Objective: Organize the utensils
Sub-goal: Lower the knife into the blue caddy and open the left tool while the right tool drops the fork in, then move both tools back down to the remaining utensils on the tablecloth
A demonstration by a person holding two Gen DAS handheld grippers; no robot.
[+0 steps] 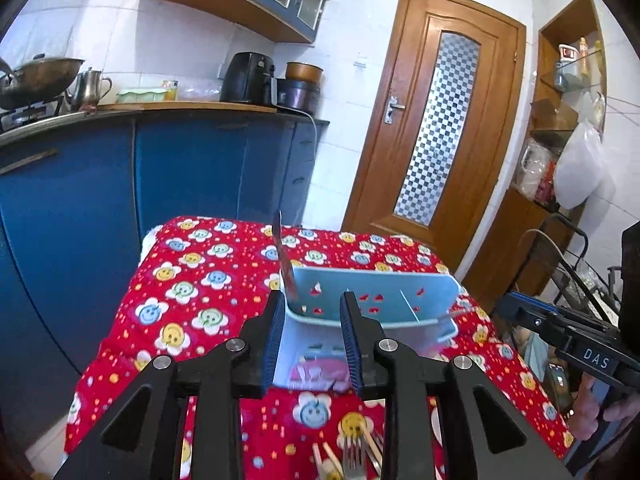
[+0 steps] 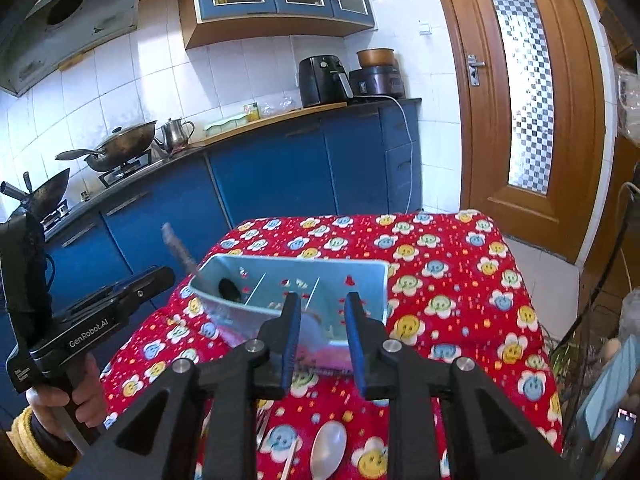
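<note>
Now over the near edge of the table [image 1: 200,264], aimed at the caddy [image 1: 392,284]. Left gripper [image 1: 312,298] with jaws a moderate way apart, nothing between them. Right gripper [image 2: 323,298] likewise: jaws parted, empty.

Sits mid-table on the red flowered cloth, that caddy, pale blue, with dividers inside. Already holds one long utensil [image 1: 286,268] upright in its left end compartment, leaning out past the rim; too blurred in the right view to name for sure.

Lying loose by the near edge, under the grippers: a fork [image 1: 354,458], chopsticks [image 1: 372,446], a spoon [image 2: 329,450]. Mostly hidden by the gripper bodies.

Judging by looks: light, stiff, smooth pieces all, likely to slip or pivot in a loose pinch. Best to take the spoon and fork across the handle, near the balance point, not by bowl or tines. Flat on soft cloth, so press down a little to get under them. Chopsticks thin and apt to roll; better pinched as a pair, mid-length. Caddy probably light plastic too, liable to slide or tip if knocked on entry.
</note>
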